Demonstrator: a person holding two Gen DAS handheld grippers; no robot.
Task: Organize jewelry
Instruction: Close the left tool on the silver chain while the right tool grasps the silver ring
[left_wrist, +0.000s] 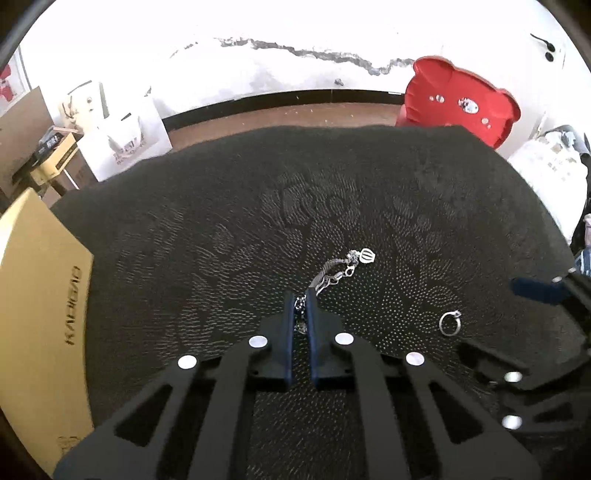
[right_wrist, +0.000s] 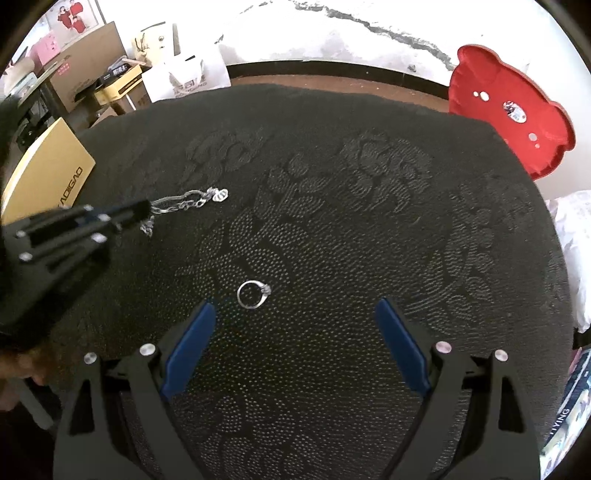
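Left claw (left_wrist: 300, 301) pinching silver chain bracelet (left_wrist: 334, 275), charm end trailing on dark embossed tabletop cloth (left_wrist: 221, 221), mid-tabletop. Right claw (right_wrist: 295, 314) spread wide, nothing between pads; silver ring (right_wrist: 253, 293) lies flat just ahead. Tan box (left_wrist: 40, 295) at left edge, printed lettering not clearly readable. Red tray (right_wrist: 513, 110) beyond far right corner.

A chain (left_wrist: 334, 271) and a ring (left_wrist: 450, 322) are lying on the table (left_wrist: 221, 229), the ring right of the chain and nearer the front edge. A box (left_wrist: 40, 295) is sitting at the left edge. A tray (left_wrist: 461, 99) is standing behind the far right corner.
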